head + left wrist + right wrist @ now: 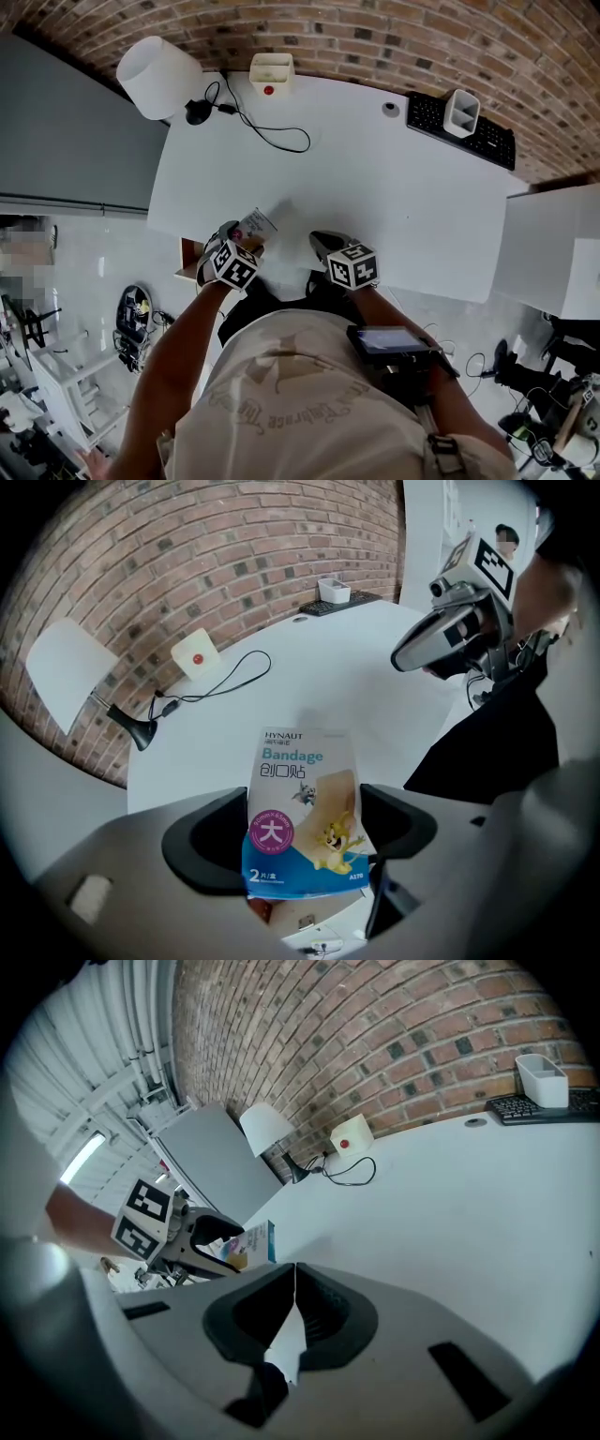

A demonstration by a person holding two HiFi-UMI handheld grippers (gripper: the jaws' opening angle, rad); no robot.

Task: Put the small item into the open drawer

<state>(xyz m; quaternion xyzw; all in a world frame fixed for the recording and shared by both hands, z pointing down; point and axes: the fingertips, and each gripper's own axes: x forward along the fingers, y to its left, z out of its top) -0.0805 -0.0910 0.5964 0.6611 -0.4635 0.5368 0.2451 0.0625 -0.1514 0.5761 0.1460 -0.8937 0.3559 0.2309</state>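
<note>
Left gripper view showed the left gripper (302, 834) clamped on the bandage box (298, 799), which stood upright between both jaws at the near edge of the white desk (309, 686). The right gripper (294, 1309) was fully closed and empty, near the left one. The open drawer (189, 255) lay just beside the left gripper.
</note>
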